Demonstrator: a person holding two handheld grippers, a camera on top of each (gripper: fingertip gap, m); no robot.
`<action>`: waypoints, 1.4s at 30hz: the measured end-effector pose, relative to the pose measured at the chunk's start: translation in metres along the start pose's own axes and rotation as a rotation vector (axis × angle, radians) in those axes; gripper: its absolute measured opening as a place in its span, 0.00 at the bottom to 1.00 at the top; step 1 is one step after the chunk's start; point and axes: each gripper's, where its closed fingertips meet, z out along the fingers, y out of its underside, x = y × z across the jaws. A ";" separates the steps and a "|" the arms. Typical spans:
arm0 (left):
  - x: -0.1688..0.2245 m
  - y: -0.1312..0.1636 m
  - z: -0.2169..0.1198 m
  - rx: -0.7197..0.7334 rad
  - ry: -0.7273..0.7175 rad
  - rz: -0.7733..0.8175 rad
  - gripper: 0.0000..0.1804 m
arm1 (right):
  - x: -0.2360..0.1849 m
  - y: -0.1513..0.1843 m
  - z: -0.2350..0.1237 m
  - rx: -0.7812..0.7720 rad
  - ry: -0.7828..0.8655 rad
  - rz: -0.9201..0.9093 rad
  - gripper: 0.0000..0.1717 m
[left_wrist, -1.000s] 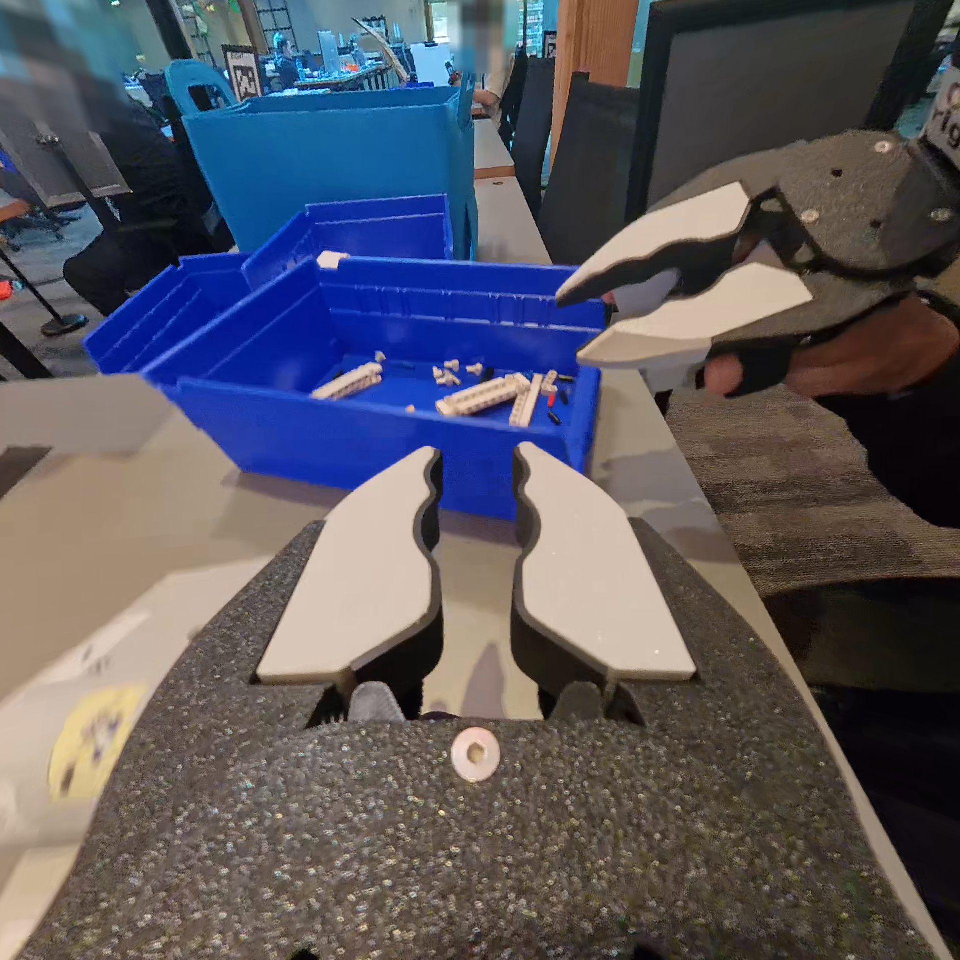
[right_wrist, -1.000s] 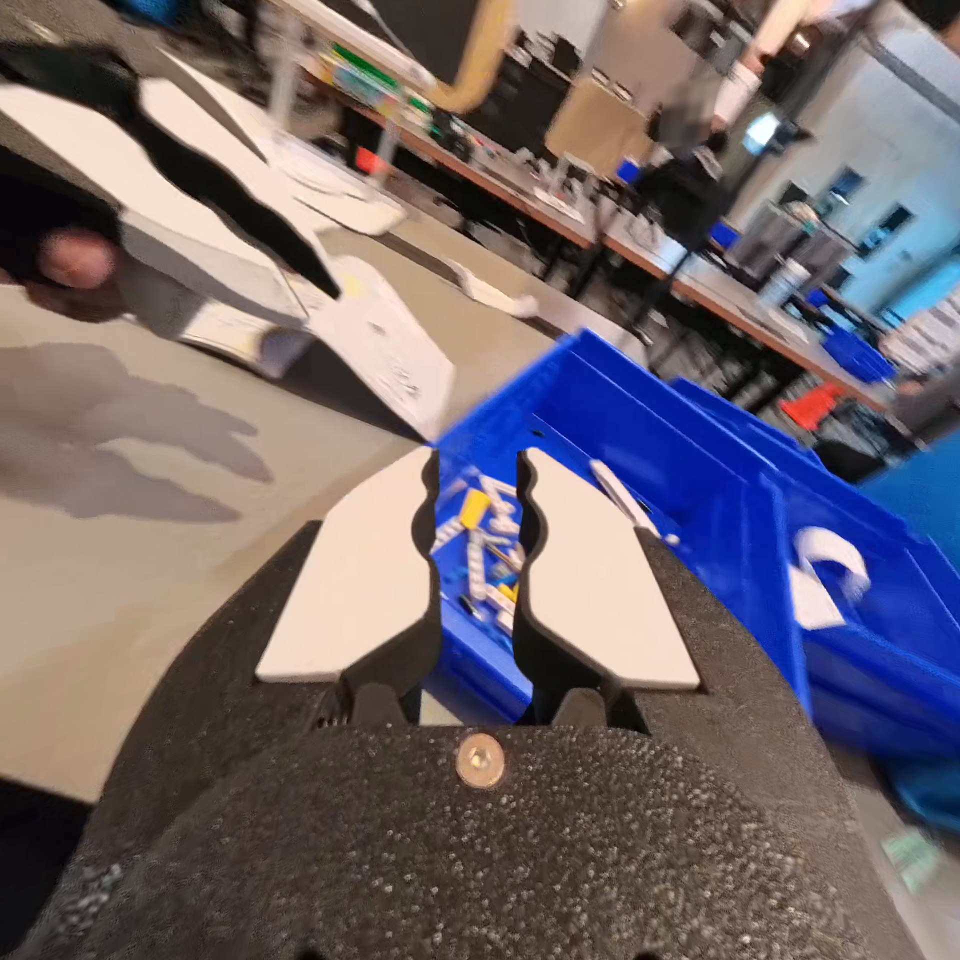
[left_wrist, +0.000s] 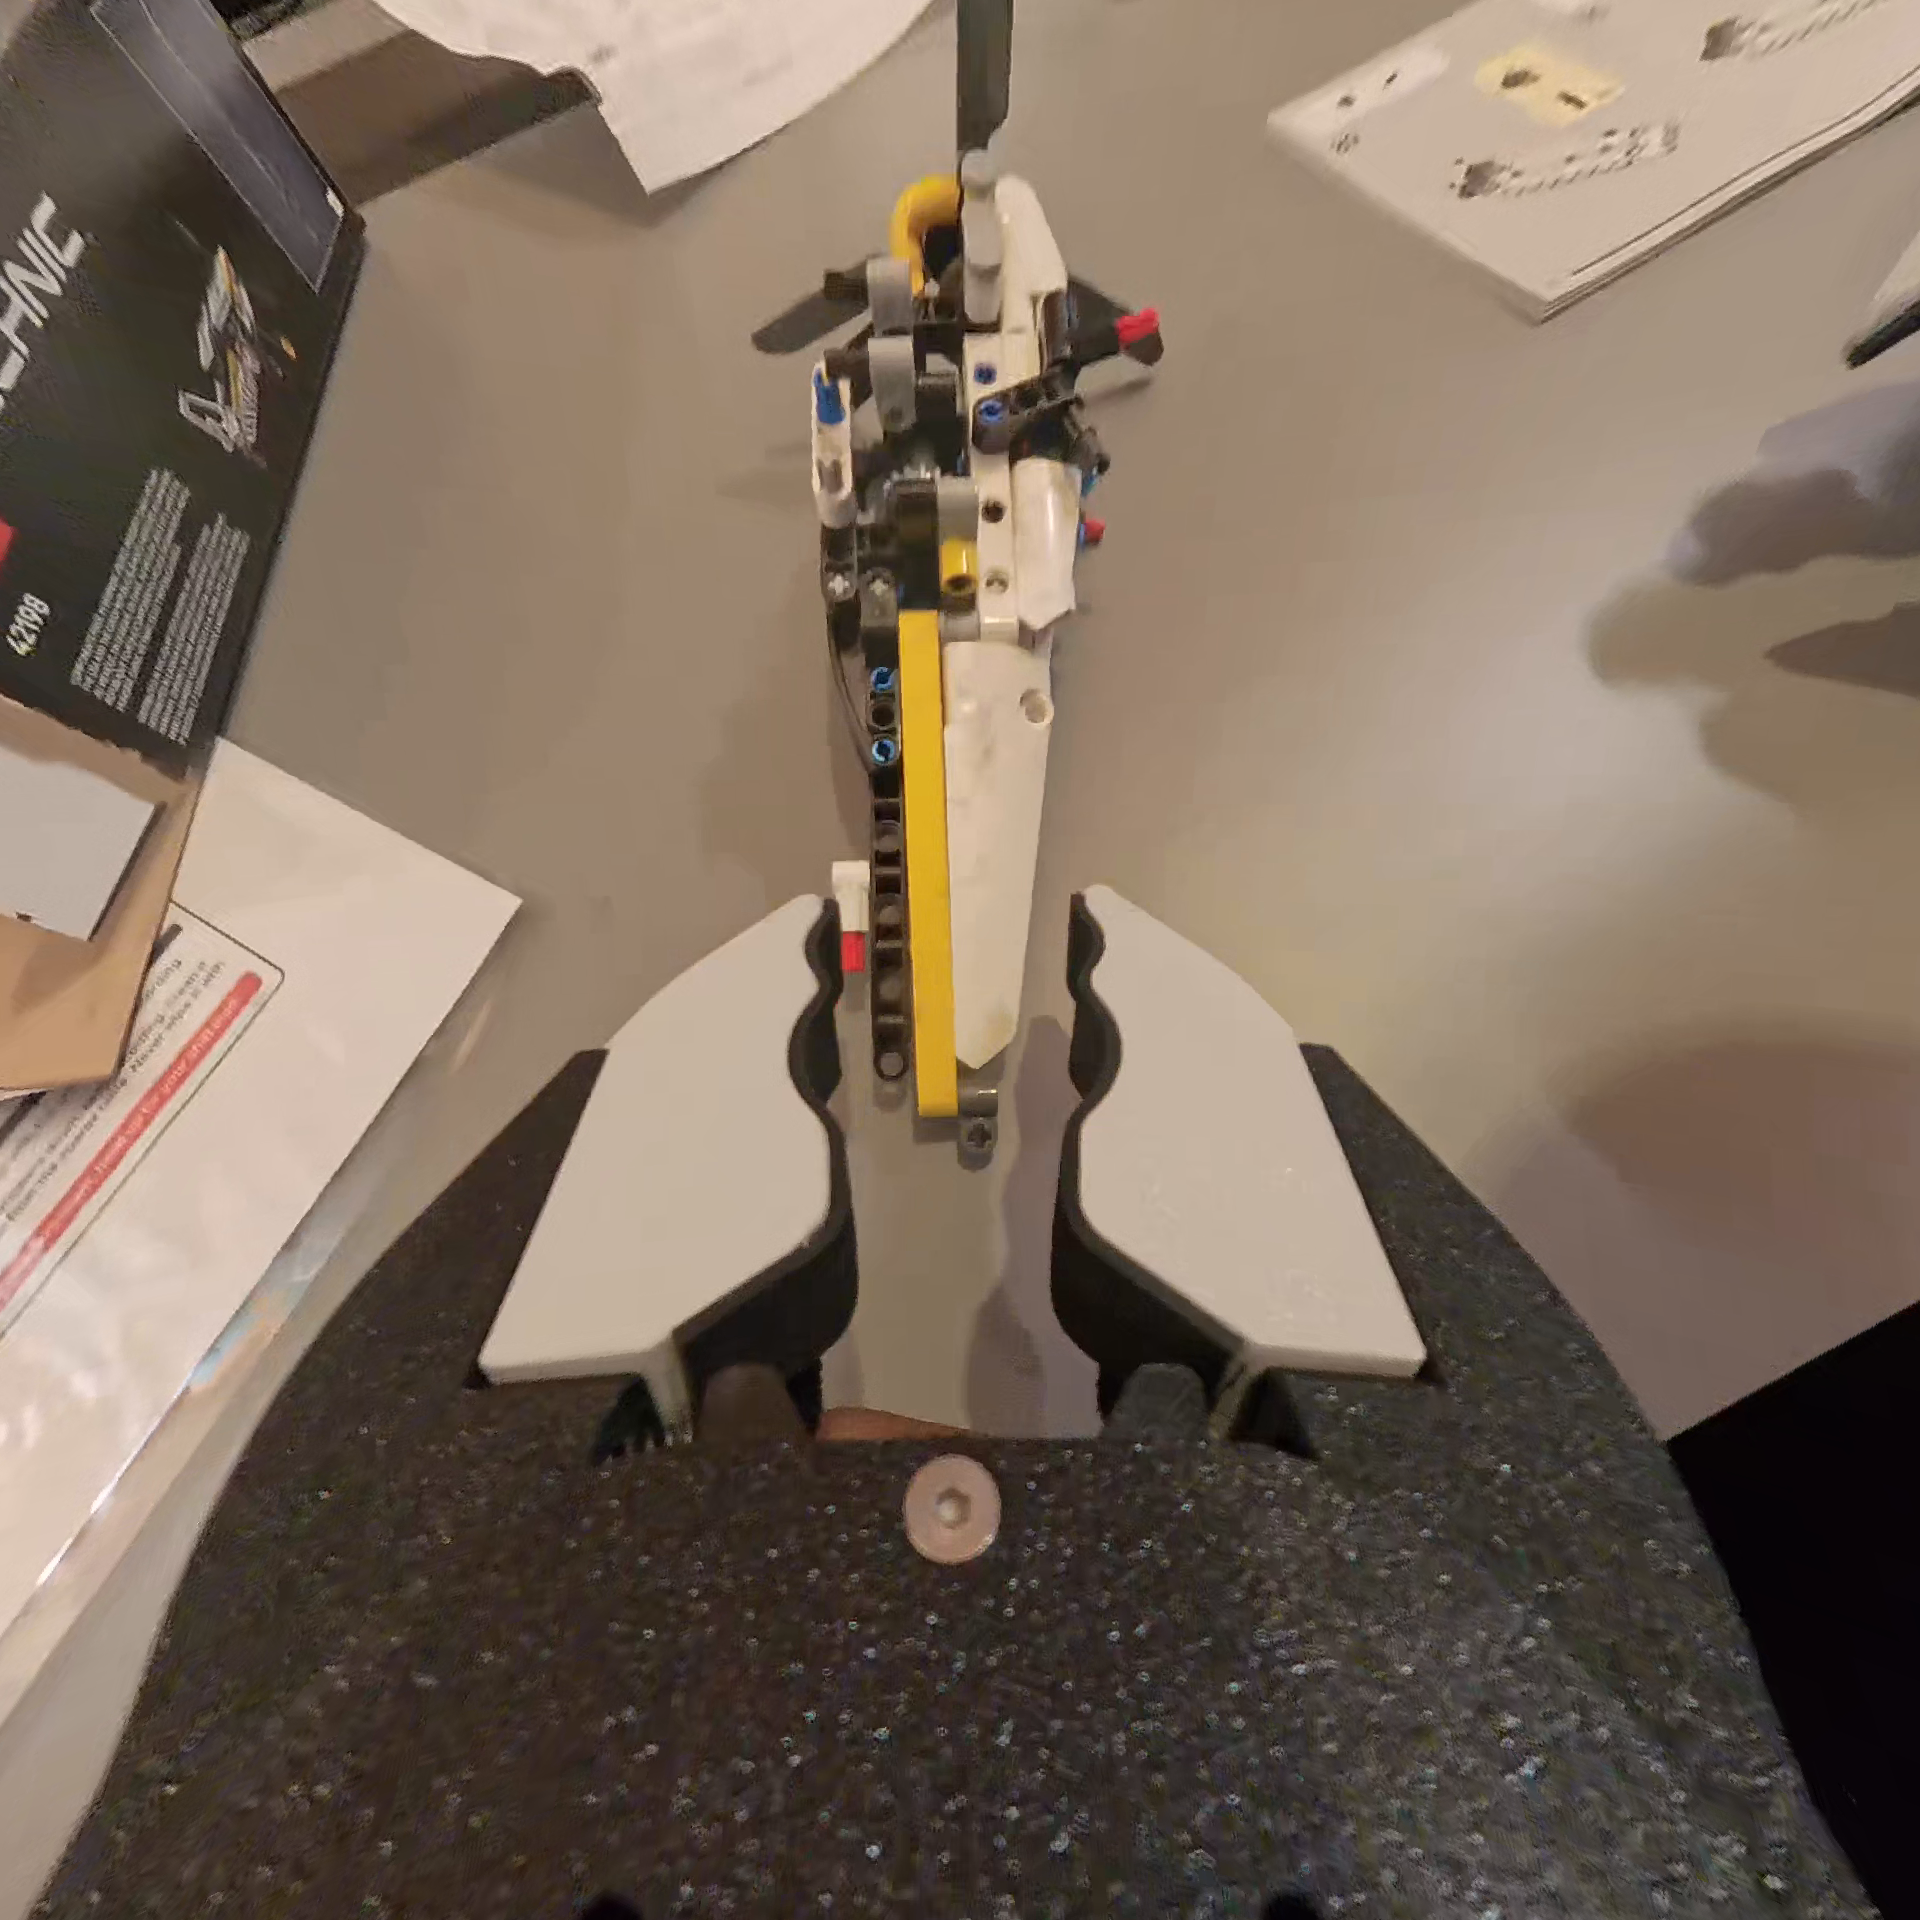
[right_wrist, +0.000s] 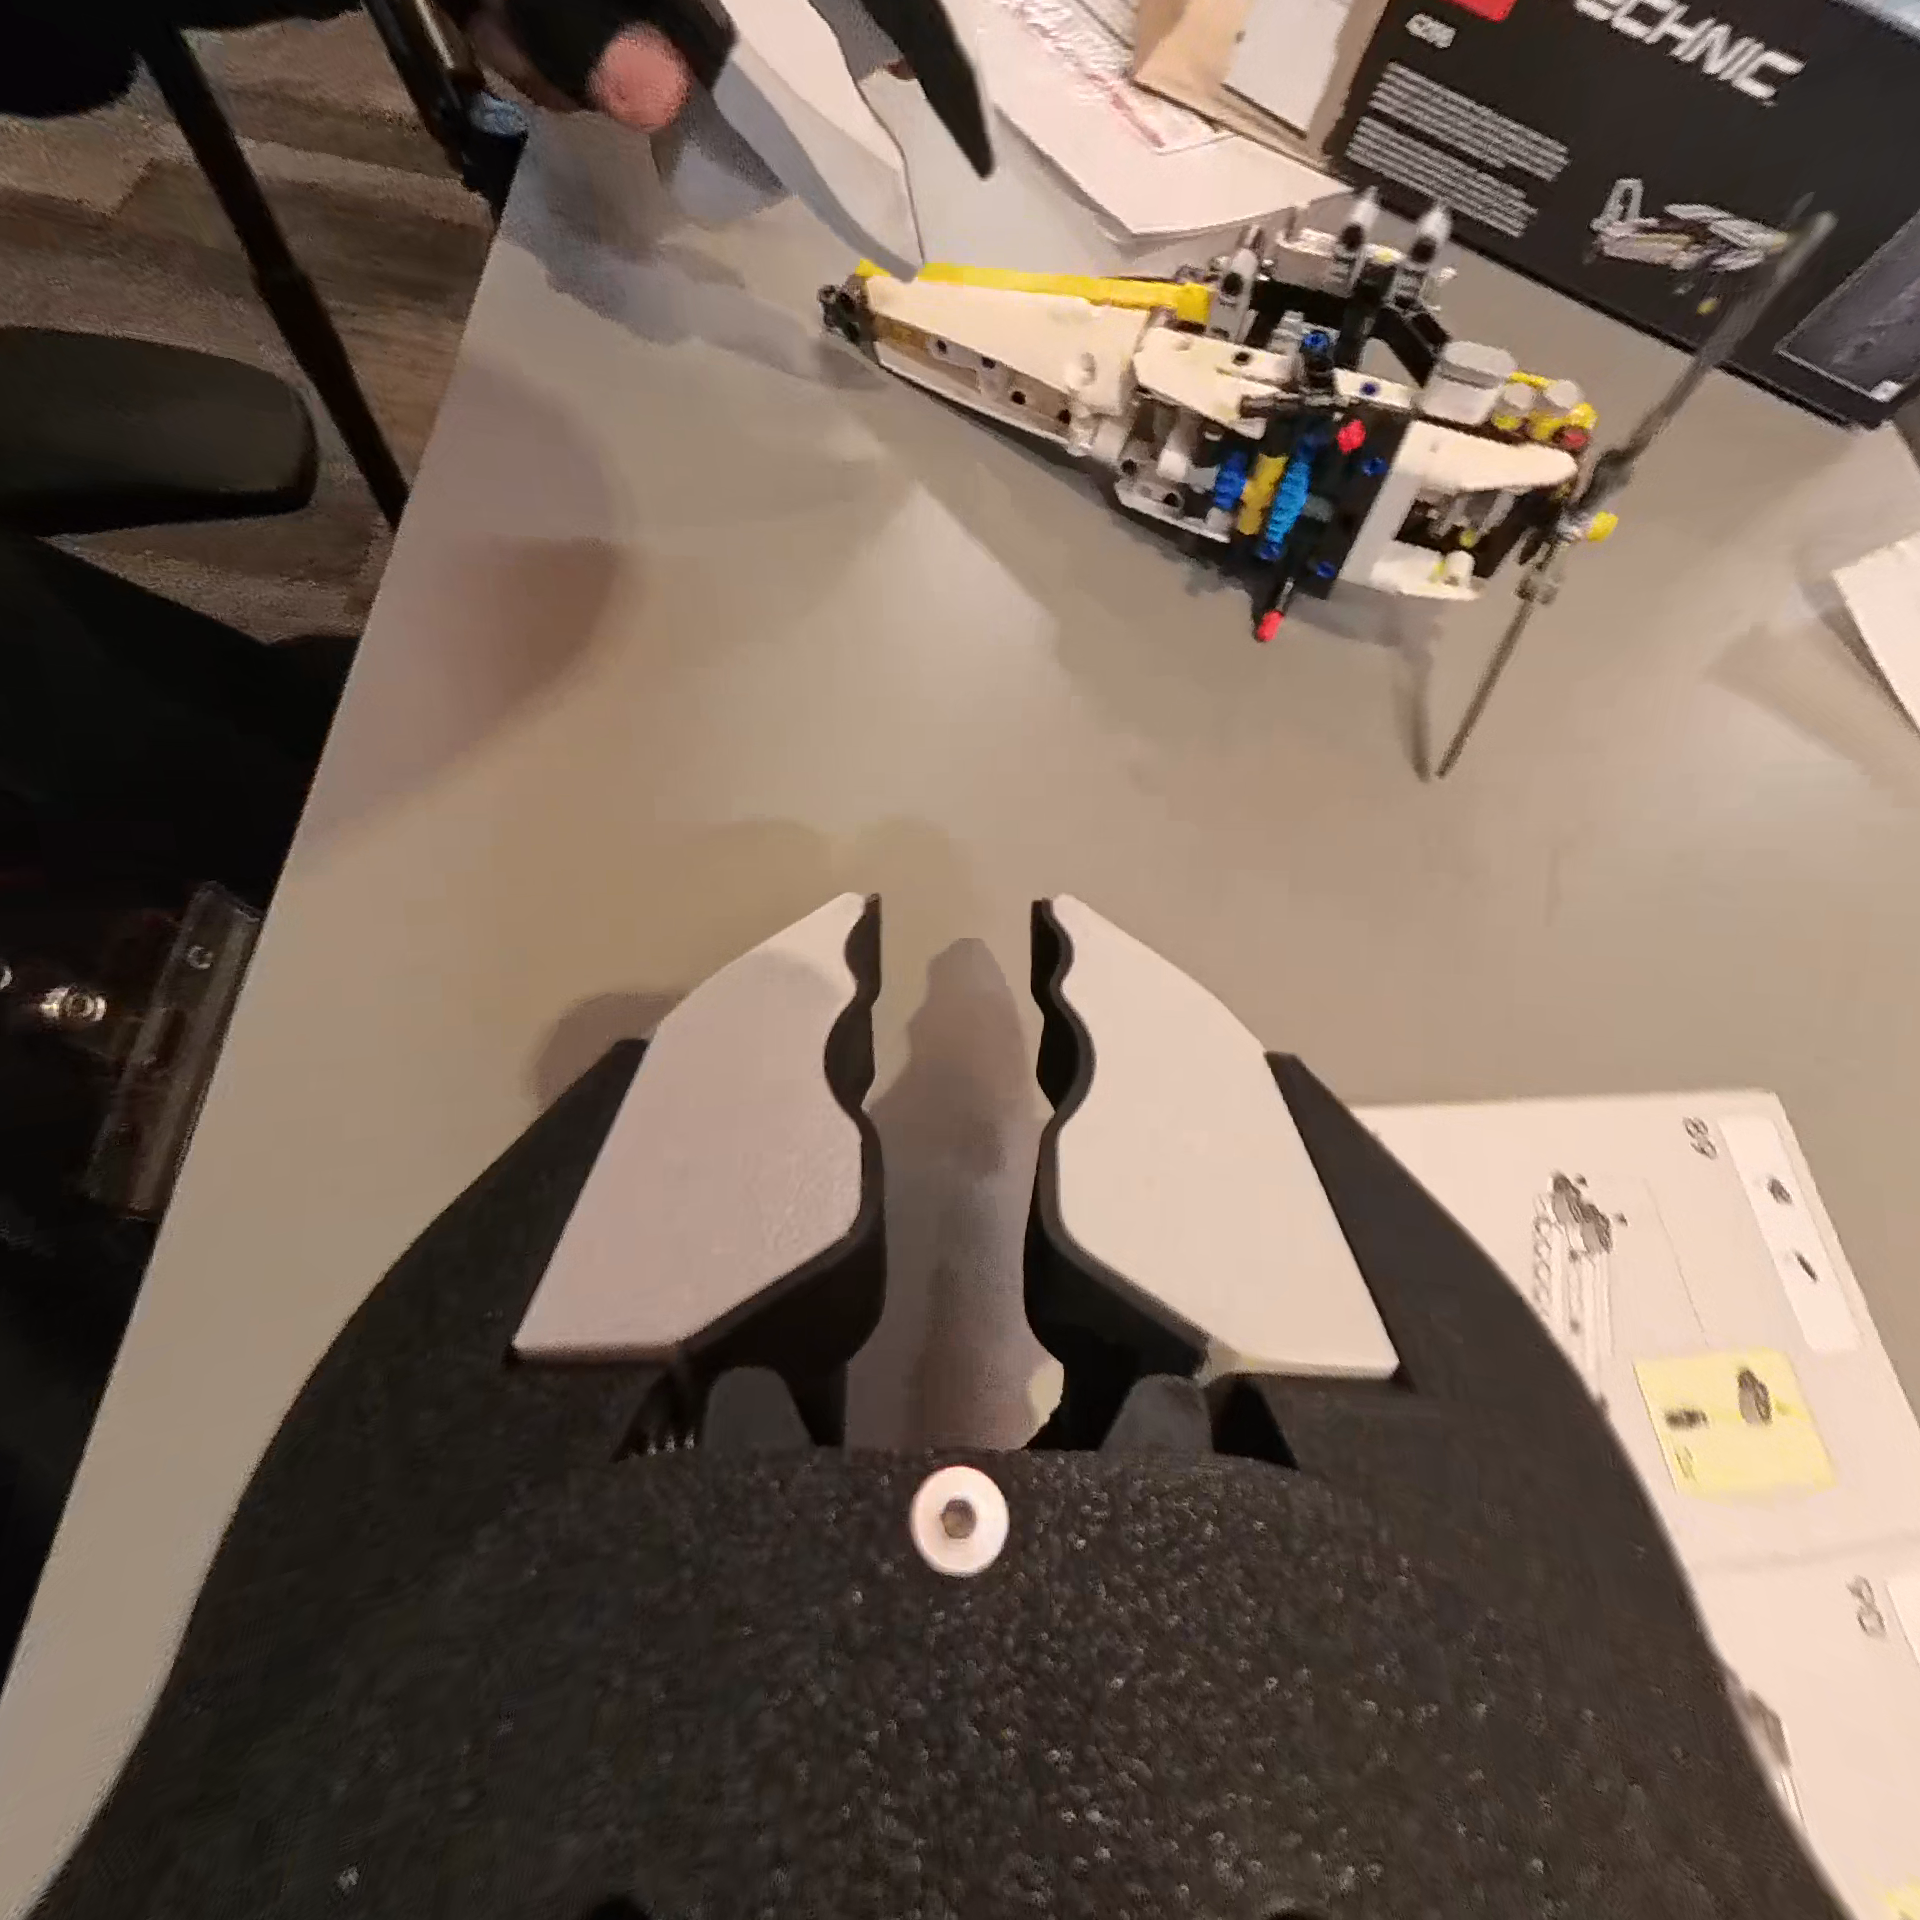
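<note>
1. The left gripper (left_wrist: 948, 925) hangs over the tail end of a brick-built model aircraft (left_wrist: 940, 582). Its two fingers stand apart, one on each side of the tail boom, with bare table showing between each pad and the model – nothing is clamped. The boom lies lengthwise down the gap, so the fingers line up with its narrowest part, which looks like the easiest place to take hold.

2. The right gripper (right_wrist: 956, 914) is over bare table, well apart from the model. Its fingers are also apart, with only their own shadow between them – it holds nothing.

3. The model lies near the middle of the grey table (left_wrist: 1351, 831). In the right wrist view it shows side-on (right_wrist: 1226, 416), its white and yellow tail toward the left gripper and a thin grey blade (right_wrist: 1538, 582) at the far end reaching down to the tabletop. That blade seems to prop up that end.

4. Printed matter rings the model and leaves the middle of the table open:
   - a black product box (left_wrist: 156, 343) to the left,
   - a white sheet (left_wrist: 239, 1091) under its near corner,
   - an open instruction booklet (left_wrist: 1621, 135) at the far right, which also lies just beside the right gripper (right_wrist: 1683, 1382).
</note>
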 end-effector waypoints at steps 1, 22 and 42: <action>-0.001 0.001 0.002 -0.008 0.002 0.002 0.24 | -0.002 -0.001 0.004 -0.004 -0.011 -0.006 0.16; 0.024 -0.010 0.057 -0.205 0.123 -0.060 0.28 | 0.011 0.002 0.014 0.014 0.070 0.007 0.16; 0.046 -0.100 0.058 0.305 0.602 0.308 0.04 | 0.065 -0.056 0.036 0.165 0.165 -0.064 0.17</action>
